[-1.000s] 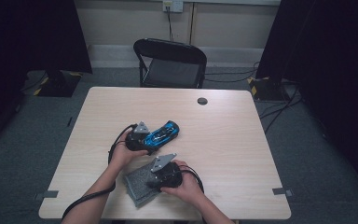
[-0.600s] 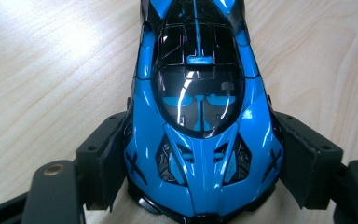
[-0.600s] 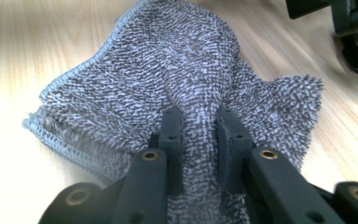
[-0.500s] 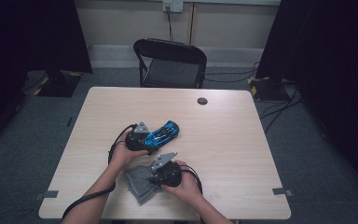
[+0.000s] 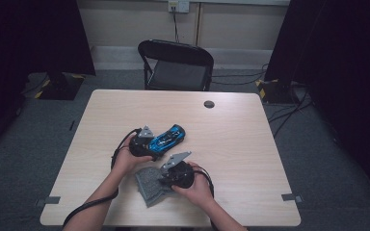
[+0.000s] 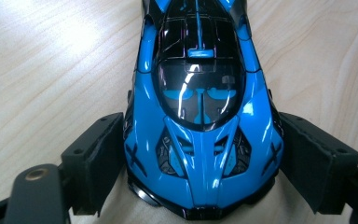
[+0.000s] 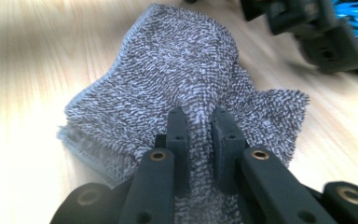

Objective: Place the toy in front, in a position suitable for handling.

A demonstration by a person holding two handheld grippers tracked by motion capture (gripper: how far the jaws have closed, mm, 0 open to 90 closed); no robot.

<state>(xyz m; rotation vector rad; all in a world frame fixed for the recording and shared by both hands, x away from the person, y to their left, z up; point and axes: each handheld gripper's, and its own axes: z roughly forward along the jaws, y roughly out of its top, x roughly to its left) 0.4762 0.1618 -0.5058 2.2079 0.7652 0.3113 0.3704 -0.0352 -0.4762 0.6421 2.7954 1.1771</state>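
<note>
Left gripper [image 5: 150, 144] lies over the middle of the table [image 5: 250, 144], its jaws set on either side of the blue toy car [image 5: 167, 138]. In the left gripper view the car [image 6: 200, 116] stands between the two pads [image 6: 98, 158], which sit against or just beside its flanks; contact cannot be told for sure. These jaws have just been opening further, car between them. The car rests on the tabletop, its far end pointing far and right.

Right gripper [image 5: 166, 180] sits near of the car, close to the table's near edge, over the grey cloth [image 5: 149, 185]. In the right gripper view its jaws have just been closing and now pinch a raised fold of the cloth [image 7: 168, 93]; the rest of the cloth lies crumpled on the wood, spreading to the left.

Black chair [image 5: 176, 65] stands beyond the far edge; small dark disc [image 5: 209, 104] on the table's far side, well apart from both grippers
</note>
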